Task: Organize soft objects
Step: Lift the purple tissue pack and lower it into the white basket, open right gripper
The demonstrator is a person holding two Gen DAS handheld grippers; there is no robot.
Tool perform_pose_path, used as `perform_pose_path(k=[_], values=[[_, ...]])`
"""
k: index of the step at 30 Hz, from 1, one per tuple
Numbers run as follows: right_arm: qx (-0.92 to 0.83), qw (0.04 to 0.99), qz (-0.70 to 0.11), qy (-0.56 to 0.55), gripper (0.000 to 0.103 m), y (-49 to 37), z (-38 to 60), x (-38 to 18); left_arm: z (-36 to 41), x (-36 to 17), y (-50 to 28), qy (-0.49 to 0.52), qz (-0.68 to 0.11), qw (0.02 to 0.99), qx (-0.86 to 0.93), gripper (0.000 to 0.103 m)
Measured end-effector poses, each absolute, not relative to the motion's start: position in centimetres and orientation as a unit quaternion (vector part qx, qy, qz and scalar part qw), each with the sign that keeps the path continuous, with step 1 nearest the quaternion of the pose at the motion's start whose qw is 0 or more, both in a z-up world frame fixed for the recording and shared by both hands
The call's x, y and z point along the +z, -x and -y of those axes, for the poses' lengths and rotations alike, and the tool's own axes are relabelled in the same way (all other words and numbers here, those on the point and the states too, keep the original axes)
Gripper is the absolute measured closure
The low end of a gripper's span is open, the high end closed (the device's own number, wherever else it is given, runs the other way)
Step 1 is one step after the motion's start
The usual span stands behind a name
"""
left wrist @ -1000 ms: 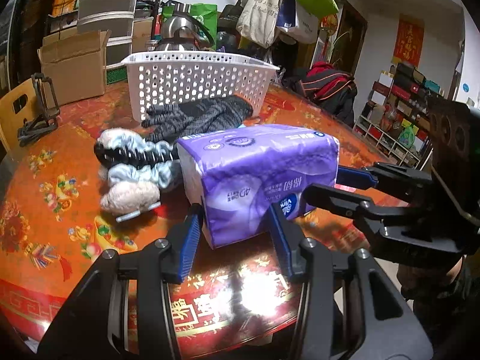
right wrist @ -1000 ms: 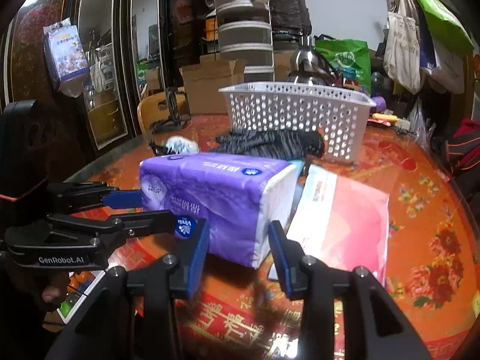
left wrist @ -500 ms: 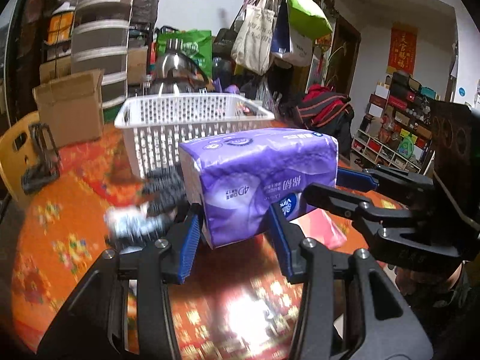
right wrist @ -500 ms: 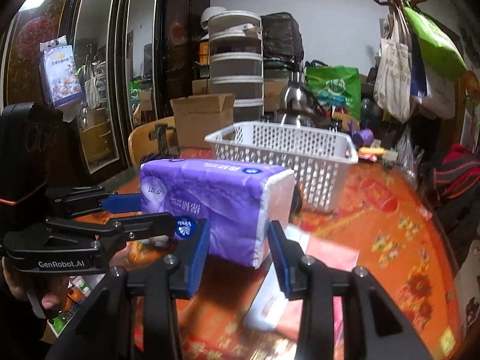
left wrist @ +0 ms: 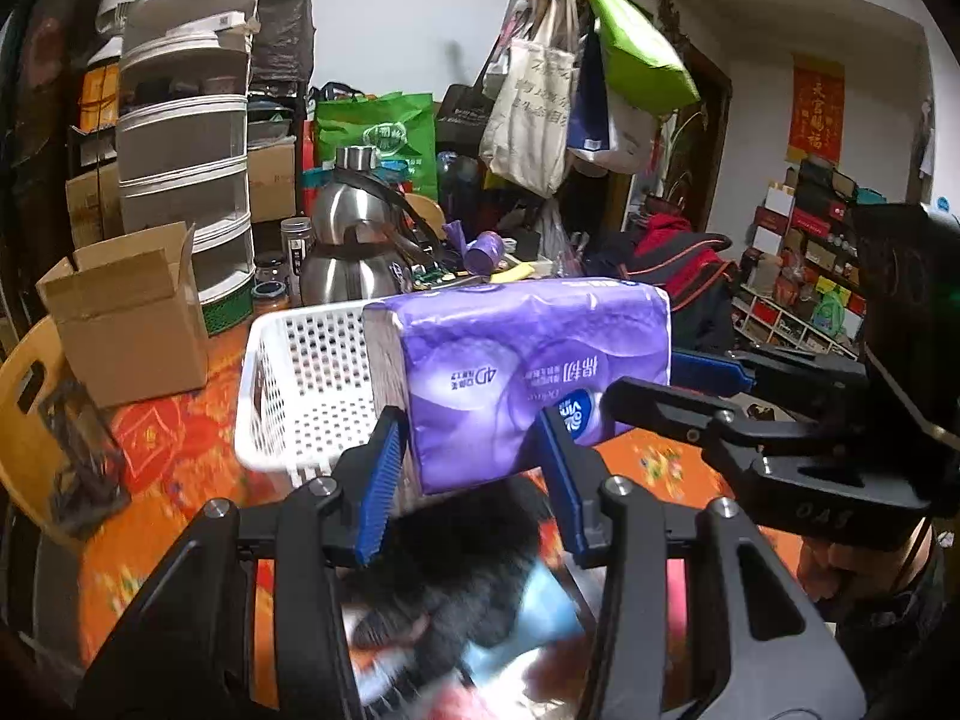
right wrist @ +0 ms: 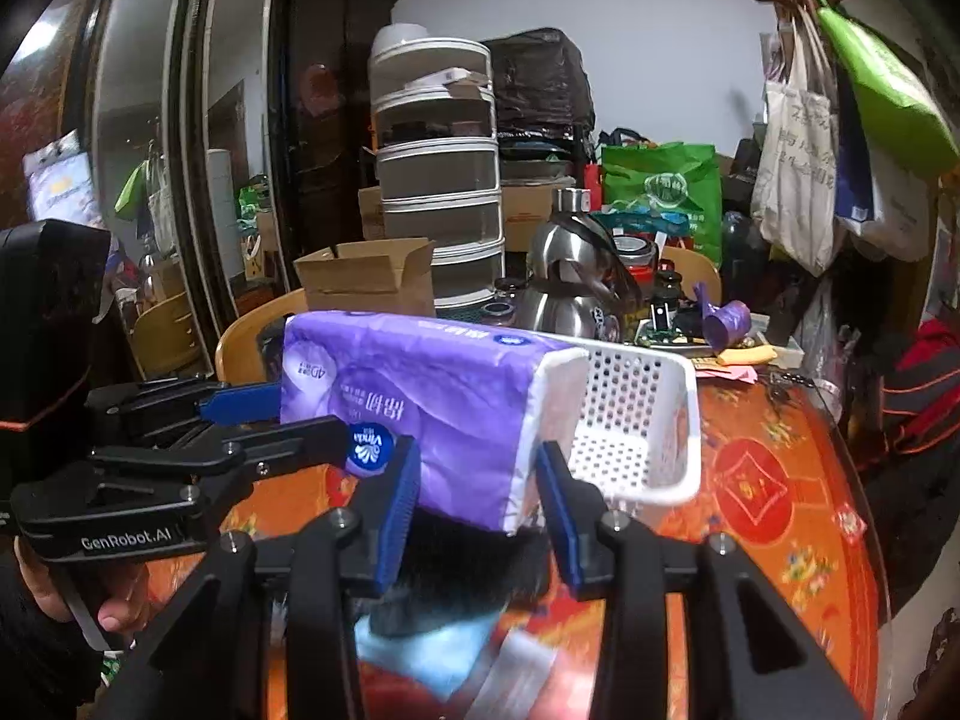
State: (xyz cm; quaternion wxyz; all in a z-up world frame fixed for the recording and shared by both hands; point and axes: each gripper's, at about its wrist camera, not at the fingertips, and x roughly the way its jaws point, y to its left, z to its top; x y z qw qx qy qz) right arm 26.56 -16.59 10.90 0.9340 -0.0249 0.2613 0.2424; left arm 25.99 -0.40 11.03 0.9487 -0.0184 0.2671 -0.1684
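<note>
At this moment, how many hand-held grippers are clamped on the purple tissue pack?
2. The left hand-held gripper grips one end of the purple tissue pack; the right hand-held gripper grips the opposite end, holding it up in front of the white basket.

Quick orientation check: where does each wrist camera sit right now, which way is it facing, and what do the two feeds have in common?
Left wrist: sits behind the left tongs, looks forward at the tissue pack they clamp and the basket beyond; right tongs enter from the right.
Right wrist: sits behind the right tongs, faces the same pack at its other end; left tongs and a hand show at left.
Shared: pack, basket, kettle, box.
</note>
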Motion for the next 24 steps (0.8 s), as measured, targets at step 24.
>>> perform_pose_path(k=[24], values=[[0.217, 0.882, -0.417, 0.025, 0.064, -48.1, 14.8, 3.0, -0.5, 2.0, -50.3, 0.061, -0.427, 0.894, -0.121, 0.061]])
